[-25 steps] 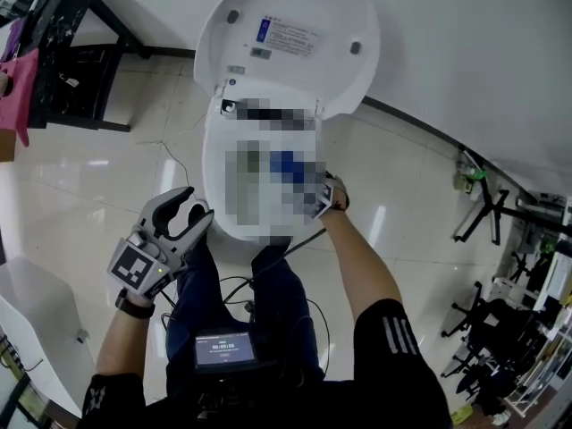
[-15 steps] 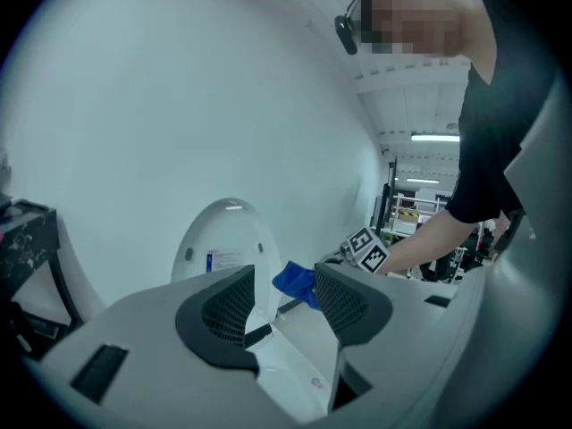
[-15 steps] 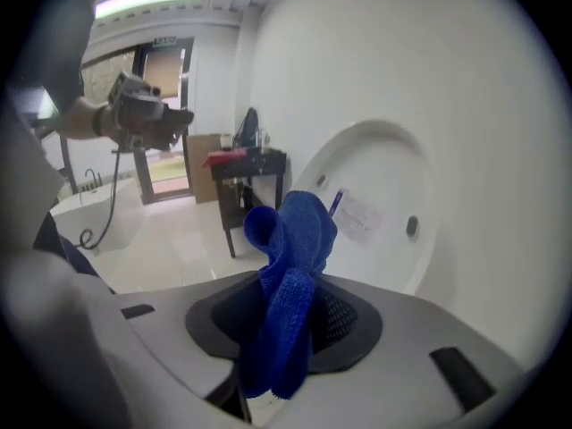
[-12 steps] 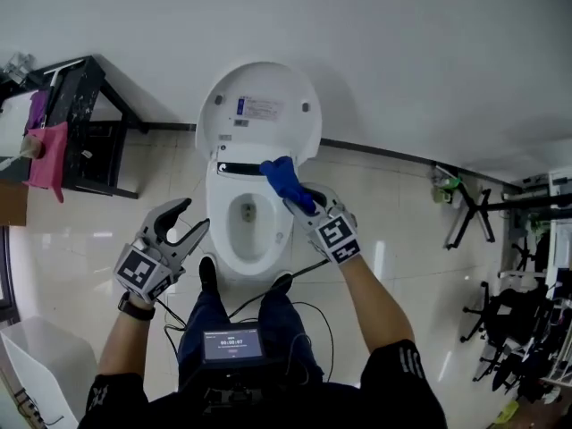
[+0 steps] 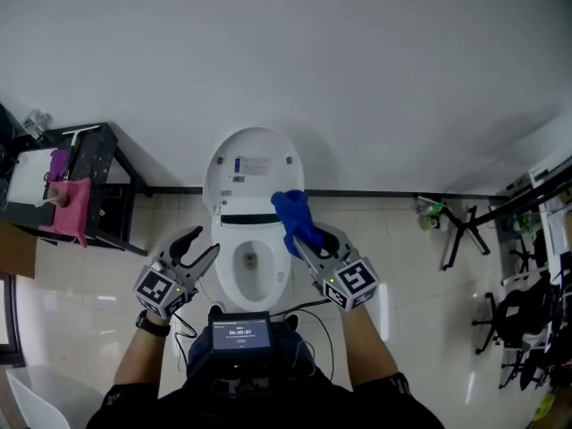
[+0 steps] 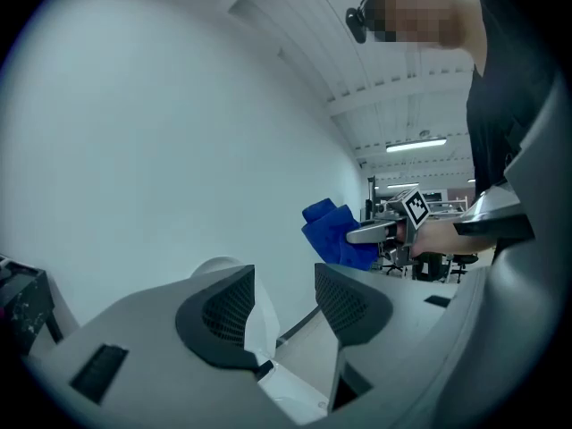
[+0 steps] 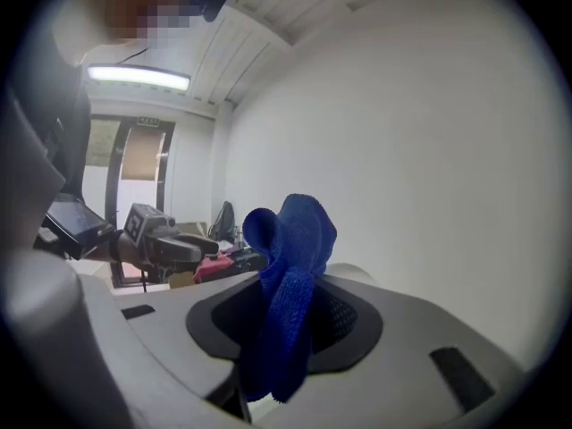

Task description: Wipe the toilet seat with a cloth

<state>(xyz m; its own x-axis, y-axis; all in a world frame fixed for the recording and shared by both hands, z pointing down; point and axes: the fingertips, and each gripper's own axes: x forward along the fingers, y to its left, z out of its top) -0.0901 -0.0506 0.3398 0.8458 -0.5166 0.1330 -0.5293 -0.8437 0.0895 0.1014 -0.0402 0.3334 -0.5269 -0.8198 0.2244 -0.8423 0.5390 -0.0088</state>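
The cloth (image 5: 293, 217) stands bunched above the right gripper (image 5: 304, 242), whose jaws are pinched onto its lower end, in the air clear of the toilet. The left gripper (image 5: 201, 247), jaws apart and empty, flanks the other side. The toilet seat (image 5: 229, 266) lies below and between them, its long axis running toward the upright lid (image 5: 253, 170), so the right gripper likely needs to drop down and leftward.

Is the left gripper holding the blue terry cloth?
No, the left gripper has its jaws apart with nothing between them, while the blue terry cloth is clamped in the right gripper.
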